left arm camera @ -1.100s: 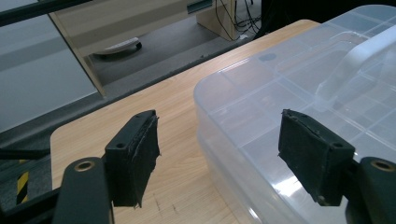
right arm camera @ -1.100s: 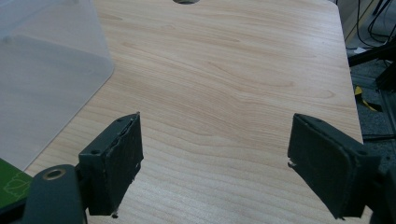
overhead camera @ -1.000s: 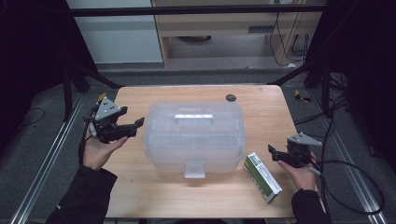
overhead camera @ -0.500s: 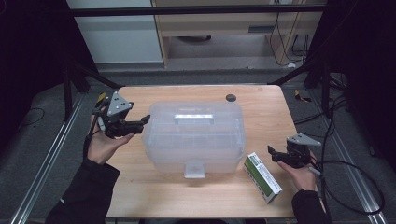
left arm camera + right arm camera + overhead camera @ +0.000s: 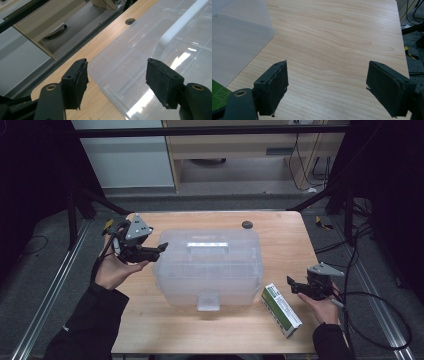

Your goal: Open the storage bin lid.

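A clear plastic storage box with a white handle on its lid stands mid-table. My left gripper hovers at the box's upper left corner, pointing right. In the left gripper view its jaws are open. They have just been closing a little, with the lid's corner showing in the gap and no pad touching it. A green and white carton lies at the box's front right. My right gripper stands open beside the carton, and over bare wood in its own view.
A dark round grommet sits in the table behind the box. The box's front latch faces the person. Bare table lies in front of the box, and more to its right. Cables trail off the right edge.
My left gripper has risen and moved right, from beside the box's left end to its upper left corner. The right gripper, box and carton have stayed put.
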`<act>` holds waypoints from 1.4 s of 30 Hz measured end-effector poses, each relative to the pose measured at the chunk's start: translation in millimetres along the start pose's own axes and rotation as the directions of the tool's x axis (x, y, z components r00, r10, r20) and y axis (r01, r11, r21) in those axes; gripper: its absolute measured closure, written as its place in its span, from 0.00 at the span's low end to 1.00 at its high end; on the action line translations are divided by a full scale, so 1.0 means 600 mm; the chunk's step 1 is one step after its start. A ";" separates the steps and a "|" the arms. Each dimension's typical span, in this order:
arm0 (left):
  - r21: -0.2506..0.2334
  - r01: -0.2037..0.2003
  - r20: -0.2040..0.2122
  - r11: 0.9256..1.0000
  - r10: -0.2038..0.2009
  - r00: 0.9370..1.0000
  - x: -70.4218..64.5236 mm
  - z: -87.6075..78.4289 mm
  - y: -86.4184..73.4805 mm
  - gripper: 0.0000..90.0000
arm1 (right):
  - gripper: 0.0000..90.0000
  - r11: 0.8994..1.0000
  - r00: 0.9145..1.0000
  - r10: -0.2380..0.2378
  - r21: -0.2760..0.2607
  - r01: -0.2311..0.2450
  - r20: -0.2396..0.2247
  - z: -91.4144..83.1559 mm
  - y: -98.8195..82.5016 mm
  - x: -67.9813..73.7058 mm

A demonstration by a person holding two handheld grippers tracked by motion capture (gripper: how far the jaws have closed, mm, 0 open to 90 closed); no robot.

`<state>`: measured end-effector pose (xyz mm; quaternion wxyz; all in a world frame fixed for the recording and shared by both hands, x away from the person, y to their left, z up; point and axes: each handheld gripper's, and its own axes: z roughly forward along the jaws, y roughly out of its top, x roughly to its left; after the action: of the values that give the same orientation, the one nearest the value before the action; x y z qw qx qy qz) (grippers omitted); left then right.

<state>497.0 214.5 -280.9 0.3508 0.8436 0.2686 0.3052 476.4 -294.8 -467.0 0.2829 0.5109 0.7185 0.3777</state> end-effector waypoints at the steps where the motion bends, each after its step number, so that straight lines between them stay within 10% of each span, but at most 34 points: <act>1: 0.004 -0.008 0.005 1.000 0.008 1.000 0.000 0.001 0.002 0.38 | 0.20 1.000 1.000 -0.006 -0.002 0.006 0.000 0.001 0.000 0.000; 14: 0.042 -0.108 0.065 0.993 0.105 0.992 -0.012 0.007 0.026 0.42 | 0.20 1.000 1.000 -0.010 0.004 0.010 -0.005 0.002 -0.001 0.000; 23: 0.080 -0.230 0.108 0.970 0.221 0.969 -0.030 0.020 0.046 0.42 | 0.20 1.000 1.000 -0.009 0.007 0.009 -0.007 0.002 -0.001 0.000; 42: 0.114 -0.337 0.185 0.935 0.314 0.931 -0.044 0.037 0.076 0.44 | 0.20 1.000 1.000 -0.007 0.014 0.007 -0.013 0.003 -0.002 -0.001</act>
<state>506.2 159.6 -267.6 0.2545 0.9217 0.1162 0.2688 477.2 -295.2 -469.2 0.2759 0.5080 0.7247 0.3749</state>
